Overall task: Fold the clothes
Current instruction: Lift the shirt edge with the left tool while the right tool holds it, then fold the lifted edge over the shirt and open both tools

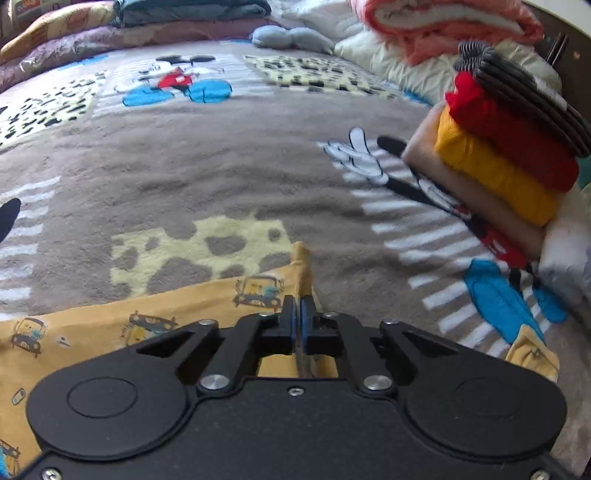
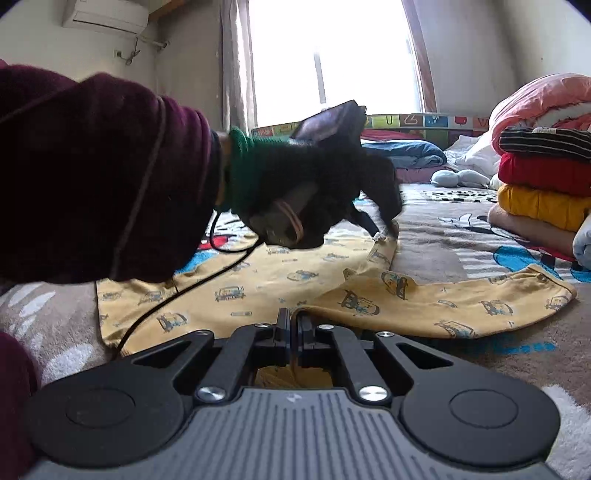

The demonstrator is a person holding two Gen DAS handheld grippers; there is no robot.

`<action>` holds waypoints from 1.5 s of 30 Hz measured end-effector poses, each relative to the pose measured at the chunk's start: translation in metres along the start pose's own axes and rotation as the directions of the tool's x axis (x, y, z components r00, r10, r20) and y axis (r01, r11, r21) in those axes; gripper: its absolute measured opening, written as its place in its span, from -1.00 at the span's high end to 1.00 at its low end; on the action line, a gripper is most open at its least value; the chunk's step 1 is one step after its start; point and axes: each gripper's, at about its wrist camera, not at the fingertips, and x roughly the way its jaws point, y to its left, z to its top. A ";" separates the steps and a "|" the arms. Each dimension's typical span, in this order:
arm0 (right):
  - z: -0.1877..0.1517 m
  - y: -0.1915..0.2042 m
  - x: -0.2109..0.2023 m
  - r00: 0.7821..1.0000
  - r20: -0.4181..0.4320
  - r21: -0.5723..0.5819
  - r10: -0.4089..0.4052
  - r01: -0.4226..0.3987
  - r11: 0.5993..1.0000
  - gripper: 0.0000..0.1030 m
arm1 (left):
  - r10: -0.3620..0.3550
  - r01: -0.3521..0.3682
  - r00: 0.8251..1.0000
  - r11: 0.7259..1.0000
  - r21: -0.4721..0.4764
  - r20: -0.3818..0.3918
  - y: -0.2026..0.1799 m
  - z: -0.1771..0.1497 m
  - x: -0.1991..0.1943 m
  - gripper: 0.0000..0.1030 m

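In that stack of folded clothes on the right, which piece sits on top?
The black-and-white striped garment tops the stack; the red, mustard and peach pieces lie beneath it.

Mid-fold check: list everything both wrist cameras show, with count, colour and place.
Car-print garment: one, yellow, spread on the blanket, pinched by both tongs.
Blanket: one, grey-brown with cartoon mouse print, covering the bed.
Folded stack: four pieces, striped black, red, mustard, peach, far right.
Pink quilt: one, behind the stack.
Soft toy: one, pale blue, far end.
Window: one, bright, back wall.
Air conditioner: one, white, upper left.
Sleeve: one, maroon.
Left tongs: shut on garment.
Right tongs: shut on garment.
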 end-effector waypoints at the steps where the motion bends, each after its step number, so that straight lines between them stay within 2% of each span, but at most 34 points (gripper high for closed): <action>1: 0.001 0.001 0.000 1.000 0.005 0.001 0.006 -0.006 1.000 0.89 | -0.004 0.004 1.000 1.000 -0.009 0.015 0.004 0.000 -0.005 0.98; 5: 0.003 0.008 0.001 0.999 0.018 -0.023 0.037 -0.037 0.999 0.89 | -0.009 0.010 0.999 1.000 -0.020 0.047 0.015 0.001 -0.019 0.98; 18: -0.003 0.026 0.019 0.996 -0.059 -0.110 0.064 -0.071 0.991 0.89 | -0.006 0.011 0.998 0.998 -0.060 0.070 0.042 -0.015 -0.016 0.98; 24: -0.008 0.026 0.029 0.991 -0.116 -0.117 0.070 -0.083 0.990 0.89 | -0.017 0.024 0.997 0.995 -0.101 0.072 0.055 -0.025 -0.008 0.98; 32: -0.013 0.026 0.033 0.988 -0.132 -0.100 0.079 -0.092 0.991 0.89 | -0.004 0.009 0.998 0.997 -0.077 0.064 0.055 -0.031 -0.002 0.96; 34: -0.014 0.026 0.036 0.986 -0.146 -0.102 0.080 -0.095 0.990 0.86 | 0.001 0.003 0.999 0.997 -0.079 0.054 0.053 -0.031 -0.007 0.90; 35: -0.014 0.028 0.033 0.987 -0.140 -0.112 0.079 -0.095 0.989 0.84 | 0.010 -0.004 0.998 0.997 -0.083 0.061 0.052 -0.031 -0.014 0.70; 36: -0.013 0.030 0.031 0.988 -0.133 -0.122 0.078 -0.094 0.988 0.72 | 0.021 -0.015 0.996 0.997 -0.072 0.084 0.048 -0.033 -0.024 0.42; 37: -0.013 0.032 0.029 0.989 -0.127 -0.133 0.076 -0.093 0.987 0.58 | 0.036 -0.031 0.993 0.998 -0.051 0.109 0.044 -0.036 -0.037 0.28; 38: -0.013 0.035 0.024 0.990 -0.116 -0.150 0.076 -0.093 0.984 0.12 | 0.051 -0.047 0.990 0.998 -0.030 0.134 0.039 -0.041 -0.050 0.16; 39: -0.013 0.039 0.018 0.992 -0.106 -0.168 0.075 -0.092 0.981 -0.16 | 0.061 -0.060 0.987 0.998 -0.007 0.151 0.034 -0.046 -0.064 0.16; 42: -0.013 0.049 0.003 0.992 -0.090 -0.211 0.083 -0.100 0.972 -0.18 | 0.075 -0.083 0.979 0.996 0.033 0.187 0.023 -0.072 -0.108 0.15; 45: -0.011 0.043 -0.016 0.991 -0.100 -0.165 0.091 -0.107 0.980 -0.19 | 0.064 -0.068 0.972 0.998 0.008 0.224 0.018 -0.105 -0.150 0.15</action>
